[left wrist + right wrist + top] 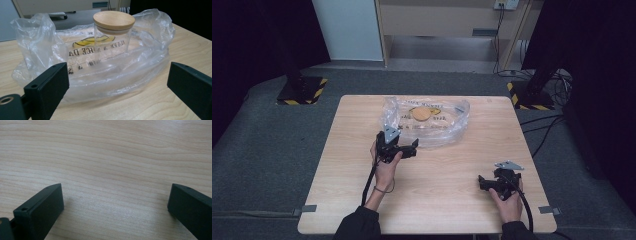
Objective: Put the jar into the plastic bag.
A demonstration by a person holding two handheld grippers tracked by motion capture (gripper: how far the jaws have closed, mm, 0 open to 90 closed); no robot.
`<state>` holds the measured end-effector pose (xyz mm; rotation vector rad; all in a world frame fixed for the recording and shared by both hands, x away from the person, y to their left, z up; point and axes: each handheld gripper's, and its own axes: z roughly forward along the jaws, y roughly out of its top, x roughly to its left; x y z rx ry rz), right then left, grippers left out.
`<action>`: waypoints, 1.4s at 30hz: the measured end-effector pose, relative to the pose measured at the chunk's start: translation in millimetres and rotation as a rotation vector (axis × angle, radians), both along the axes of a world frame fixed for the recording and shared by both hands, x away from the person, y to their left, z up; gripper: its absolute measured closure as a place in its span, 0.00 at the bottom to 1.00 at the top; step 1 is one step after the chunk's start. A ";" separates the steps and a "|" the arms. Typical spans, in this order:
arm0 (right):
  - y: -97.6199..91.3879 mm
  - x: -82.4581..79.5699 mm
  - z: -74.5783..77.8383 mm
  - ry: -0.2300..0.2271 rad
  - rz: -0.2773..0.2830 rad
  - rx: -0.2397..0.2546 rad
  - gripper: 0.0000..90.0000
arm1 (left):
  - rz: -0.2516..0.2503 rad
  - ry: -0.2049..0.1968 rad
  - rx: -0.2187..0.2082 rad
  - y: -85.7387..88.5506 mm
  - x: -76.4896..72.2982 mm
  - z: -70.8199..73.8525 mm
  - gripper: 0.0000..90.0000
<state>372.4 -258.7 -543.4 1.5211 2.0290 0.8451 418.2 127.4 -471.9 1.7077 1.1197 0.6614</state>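
A clear glass jar (112, 42) with a round wooden lid (113, 20) stands upright inside a crumpled transparent plastic bag (105, 80) with yellow and black print. In the high view the bag (447, 131) lies at the far middle of the wooden table (447, 170), and the lid (421, 114) shows through it. My left gripper (412, 148) sits at the bag's near edge, open; in the left gripper view its jaws (117, 72) stand wide apart, just short of the bag. My right gripper (482, 182) rests open at the near right, over bare wood (116, 192).
Beyond the table are grey floor, two stand bases with yellow-black stripes (302, 91) (532, 95), a wooden cabinet (447, 30) and cables (542, 130). Tape tabs (308, 208) mark the table's near corners. Bare tabletop lies between the two grippers.
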 end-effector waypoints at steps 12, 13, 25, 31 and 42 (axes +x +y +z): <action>0.0 0.0 0.0 0.000 0.000 0.000 0.01 | -0.005 -0.009 0.009 4.1 -19.9 -10.6 0.04; 0.0 0.0 0.0 0.000 0.000 0.000 0.01 | -0.006 -0.008 0.009 5.0 -21.3 -11.3 0.04; 0.0 0.0 0.0 0.000 0.000 0.000 0.01 | -0.004 -0.001 0.017 9.1 -39.1 -19.3 0.04; -0.1 0.0 0.0 -0.001 0.001 -0.001 0.01 | 0.018 0.008 0.020 15.1 -45.7 -27.0 0.04; -0.1 0.0 0.0 0.000 0.000 -0.001 0.01 | 0.052 0.011 0.028 24.0 -53.6 -33.7 0.04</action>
